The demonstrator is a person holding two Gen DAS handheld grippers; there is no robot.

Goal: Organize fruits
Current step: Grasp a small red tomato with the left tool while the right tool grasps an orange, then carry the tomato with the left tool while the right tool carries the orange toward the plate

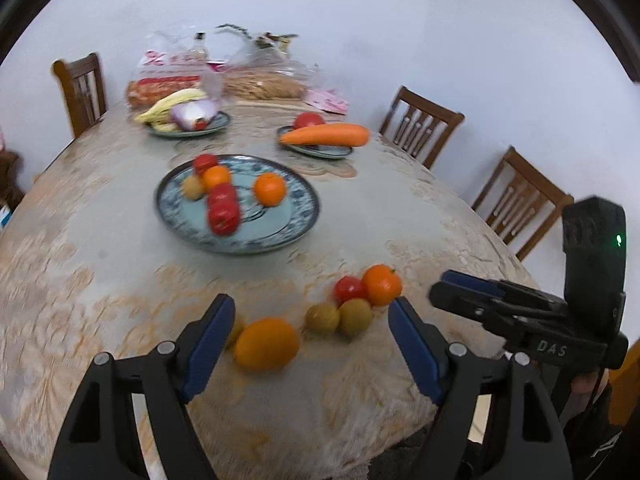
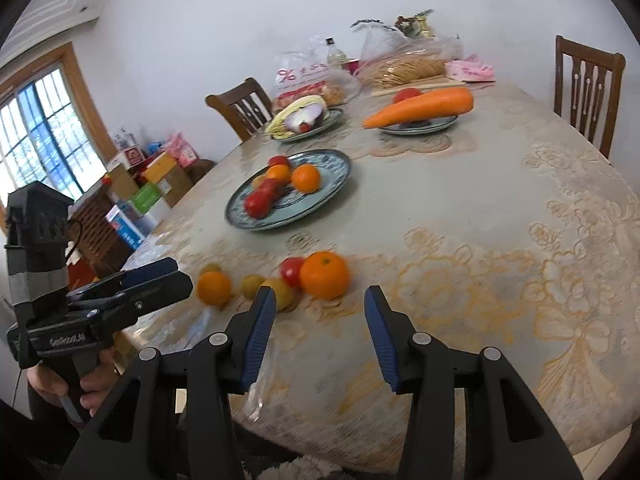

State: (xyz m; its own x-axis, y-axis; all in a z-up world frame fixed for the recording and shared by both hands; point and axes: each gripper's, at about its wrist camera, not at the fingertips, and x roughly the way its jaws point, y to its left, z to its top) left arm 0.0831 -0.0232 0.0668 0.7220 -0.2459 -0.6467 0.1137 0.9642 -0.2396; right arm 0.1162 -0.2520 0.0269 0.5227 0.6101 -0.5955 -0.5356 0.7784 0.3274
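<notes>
Jaws apart, nothing between: left gripper (image 1: 312, 316), right gripper (image 2: 320, 304). Round orange tangerine (image 2: 324, 275) ahead. Right view only: barred window (image 2: 36, 132), stacked boxes (image 2: 160, 176).

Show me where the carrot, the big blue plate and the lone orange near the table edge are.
carrot (image 1: 325, 135): left wrist view, middle of its body.
big blue plate (image 1: 296, 220): left wrist view, bare inner surface.
lone orange (image 1: 267, 344): left wrist view, centre of its skin.

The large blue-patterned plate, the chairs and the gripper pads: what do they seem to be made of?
Large blue-patterned plate: probably glazed ceramic, with a glossy face and a painted blue rim.
Chairs: brown varnished wood, with slatted backs that shine slightly.
Left gripper pads: blue, ribbed, likely rubber or soft plastic, on matte black plastic arms.
</notes>
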